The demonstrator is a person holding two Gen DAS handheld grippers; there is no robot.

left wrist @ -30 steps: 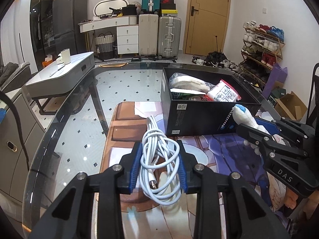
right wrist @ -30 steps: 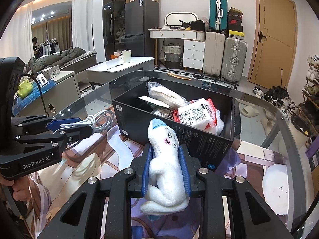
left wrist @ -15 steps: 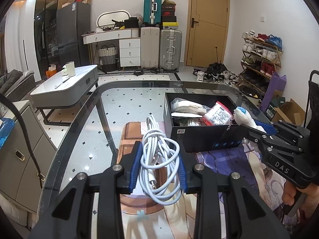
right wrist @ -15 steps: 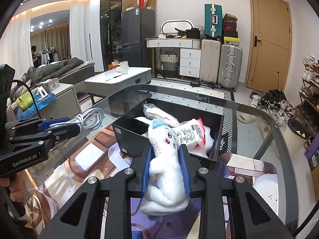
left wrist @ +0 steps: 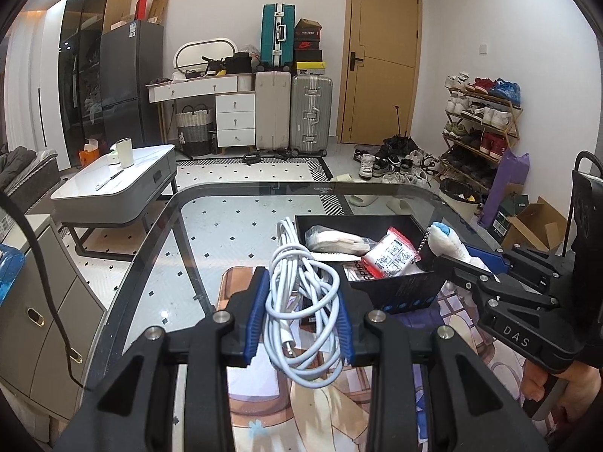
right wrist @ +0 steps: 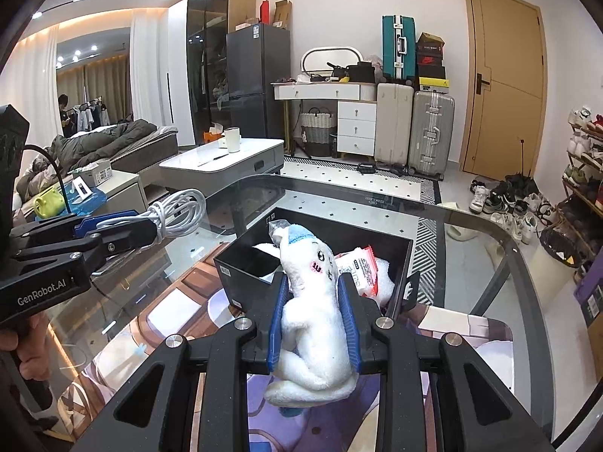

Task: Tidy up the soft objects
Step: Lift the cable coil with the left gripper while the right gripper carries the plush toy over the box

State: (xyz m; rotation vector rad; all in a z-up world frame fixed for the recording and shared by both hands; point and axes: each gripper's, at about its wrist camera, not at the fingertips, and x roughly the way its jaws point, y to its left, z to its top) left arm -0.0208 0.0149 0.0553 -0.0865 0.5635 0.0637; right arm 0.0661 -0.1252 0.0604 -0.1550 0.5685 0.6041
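Observation:
My left gripper (left wrist: pixel 301 316) is shut on a coiled white cable (left wrist: pixel 301 301), held above the glass table near the left side of the black box (left wrist: pixel 399 293). My right gripper (right wrist: pixel 314 316) is shut on a white plush toy (right wrist: pixel 312 301) with a blue cap, hanging just short of the black box (right wrist: pixel 245 275). In the right wrist view the left gripper (right wrist: pixel 124 226) with the white cable (right wrist: pixel 177 214) shows at the left. In the left wrist view the right gripper (left wrist: pixel 478 267) with the plush toy (left wrist: pixel 448 243) shows at the right. A red-and-white packet (left wrist: pixel 392 256) and white soft items lie inside the box.
The box stands on a printed mat (left wrist: pixel 339 410) on a glass table (left wrist: pixel 211 203) with a dark rounded rim. Beyond the table are a grey coffee table (left wrist: pixel 113 184), suitcases (left wrist: pixel 294 113), a door and a shoe rack (left wrist: pixel 482 128).
Both grippers have risen with their loads, so the box now lies lower and farther below them and its inside shows more. Neither grip has changed.

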